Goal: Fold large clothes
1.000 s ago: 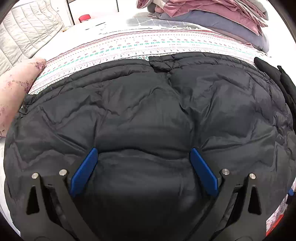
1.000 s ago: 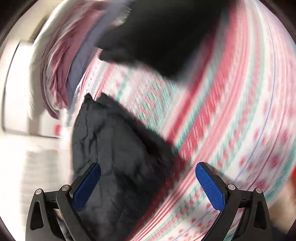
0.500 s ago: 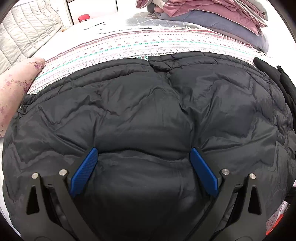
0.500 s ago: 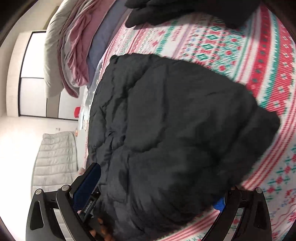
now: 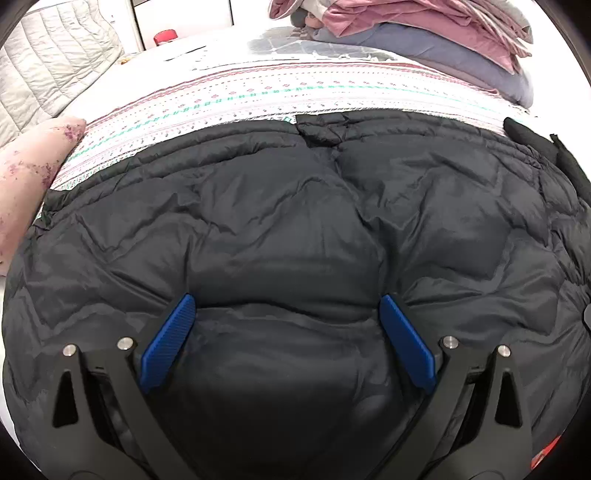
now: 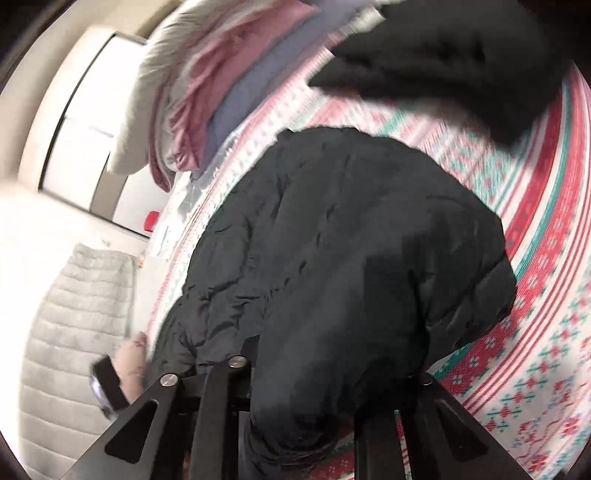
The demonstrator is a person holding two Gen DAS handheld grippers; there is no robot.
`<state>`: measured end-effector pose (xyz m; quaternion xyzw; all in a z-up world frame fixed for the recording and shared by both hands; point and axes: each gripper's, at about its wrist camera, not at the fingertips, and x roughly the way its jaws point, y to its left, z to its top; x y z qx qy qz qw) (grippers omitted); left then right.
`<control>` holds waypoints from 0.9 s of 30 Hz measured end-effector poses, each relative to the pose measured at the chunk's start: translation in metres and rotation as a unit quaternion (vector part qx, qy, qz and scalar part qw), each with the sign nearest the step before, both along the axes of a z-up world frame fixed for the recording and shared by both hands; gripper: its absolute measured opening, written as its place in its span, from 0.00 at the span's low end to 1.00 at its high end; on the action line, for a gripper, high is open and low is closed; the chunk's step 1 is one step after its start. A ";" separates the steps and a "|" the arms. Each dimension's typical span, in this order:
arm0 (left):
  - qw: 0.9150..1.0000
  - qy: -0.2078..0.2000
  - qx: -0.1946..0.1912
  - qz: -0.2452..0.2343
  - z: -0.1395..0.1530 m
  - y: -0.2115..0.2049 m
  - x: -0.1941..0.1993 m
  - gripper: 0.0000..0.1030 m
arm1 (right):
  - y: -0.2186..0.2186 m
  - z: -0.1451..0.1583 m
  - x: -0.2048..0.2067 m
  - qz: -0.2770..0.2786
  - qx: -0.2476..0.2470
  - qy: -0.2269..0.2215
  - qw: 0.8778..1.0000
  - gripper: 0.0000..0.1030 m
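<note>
Ahead, my wide-spread left gripper (image 5: 286,332) presses the black puffer jacket (image 5: 295,221) beside folded bedding (image 5: 424,29), while my right gripper (image 6: 306,424) is closing on its bunched edge.

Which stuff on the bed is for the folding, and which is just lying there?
For the folding:
- black puffer jacket
- left gripper, open over it
- right gripper, closing on its edge

Just lying about:
- pile of pink and blue bedding
- speckled pink pillow
- other black garment
- patterned blanket
</note>
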<state>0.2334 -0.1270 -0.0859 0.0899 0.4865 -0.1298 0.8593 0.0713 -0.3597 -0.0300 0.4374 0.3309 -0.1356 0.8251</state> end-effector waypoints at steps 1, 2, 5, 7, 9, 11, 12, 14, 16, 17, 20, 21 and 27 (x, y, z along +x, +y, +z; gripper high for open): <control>1.000 0.006 -0.009 -0.004 0.004 0.002 -0.001 0.96 | 0.003 0.005 -0.001 -0.002 -0.014 -0.001 1.000 0.15; 1.000 0.010 -0.017 -0.006 0.008 0.004 -0.002 0.96 | 0.006 0.011 -0.001 -0.004 -0.032 -0.003 0.999 0.14; 0.999 0.006 -0.054 0.001 0.025 0.022 -0.007 0.96 | 0.014 0.029 -0.011 -0.015 -0.090 -0.012 0.996 0.13; 0.998 0.001 -0.070 0.008 0.034 0.034 -0.013 0.96 | 0.013 0.041 -0.023 -0.031 -0.126 -0.016 0.991 0.13; 0.997 0.001 -0.077 0.015 0.037 0.044 -0.019 0.96 | 0.012 0.049 -0.026 -0.047 -0.151 -0.018 0.987 0.13; 0.997 0.011 -0.071 0.004 0.032 0.041 -0.024 0.96 | 0.010 0.056 -0.030 -0.057 -0.172 -0.020 0.983 0.13; 0.998 0.015 -0.065 -0.006 0.030 0.036 -0.025 0.96 | 0.010 0.060 -0.034 -0.061 -0.181 -0.022 0.981 0.13; 0.998 0.016 -0.054 -0.019 0.028 0.028 -0.027 0.96 | 0.013 0.067 -0.040 -0.068 -0.207 -0.026 0.976 0.13; 0.998 0.017 -0.058 -0.022 0.030 0.026 -0.026 0.96 | 0.022 0.077 -0.045 -0.067 -0.236 -0.040 0.969 0.13; 0.998 0.017 -0.064 -0.022 0.031 0.028 -0.025 0.96 | 0.026 0.081 -0.045 -0.063 -0.245 -0.049 0.966 0.13; 0.997 0.027 -0.073 -0.018 0.026 0.035 -0.020 0.96 | 0.046 0.097 -0.042 -0.038 -0.281 -0.086 0.955 0.13; 0.997 0.032 -0.070 -0.017 0.021 0.035 -0.019 0.96 | 0.055 0.101 -0.041 -0.027 -0.296 -0.098 0.950 0.13; 0.997 0.031 -0.063 -0.025 0.004 0.027 -0.017 0.96 | 0.120 0.122 -0.035 0.050 -0.381 -0.162 0.909 0.13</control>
